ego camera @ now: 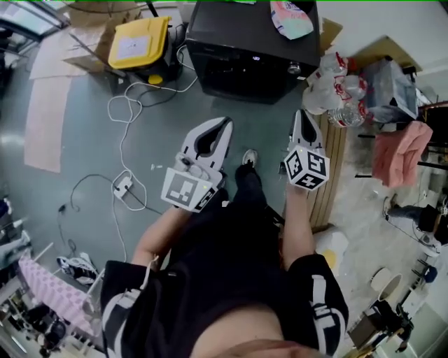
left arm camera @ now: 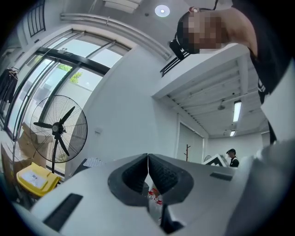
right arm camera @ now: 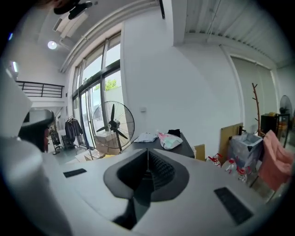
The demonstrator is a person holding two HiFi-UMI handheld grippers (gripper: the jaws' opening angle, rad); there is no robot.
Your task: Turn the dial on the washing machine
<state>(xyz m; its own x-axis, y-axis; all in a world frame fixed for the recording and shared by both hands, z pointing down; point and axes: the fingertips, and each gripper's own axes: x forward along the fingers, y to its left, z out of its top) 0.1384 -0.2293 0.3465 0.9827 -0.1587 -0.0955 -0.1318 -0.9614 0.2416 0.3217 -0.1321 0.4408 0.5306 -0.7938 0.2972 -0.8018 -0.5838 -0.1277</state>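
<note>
The black washing machine (ego camera: 241,49) stands on the floor ahead of me, and a small round dial (ego camera: 293,68) shows at its front right corner. A patterned bag (ego camera: 290,19) lies on its top. My left gripper (ego camera: 224,124) is held low in front of the machine, shut and empty. My right gripper (ego camera: 303,113) hangs just below the dial's corner, apart from it, also shut with nothing between the jaws. The left gripper view has the left gripper (left arm camera: 148,156) tilted up at the wall. In the right gripper view, the right gripper (right arm camera: 147,152) points toward the machine's top (right arm camera: 184,146).
A yellow box (ego camera: 138,42) and cardboard lie at the back left. A white cable (ego camera: 126,119) snakes across the floor. Water bottles (ego camera: 336,91), a wooden board (ego camera: 332,175) and a pink cloth (ego camera: 399,150) crowd the right. A standing fan (right arm camera: 113,126) is by the window.
</note>
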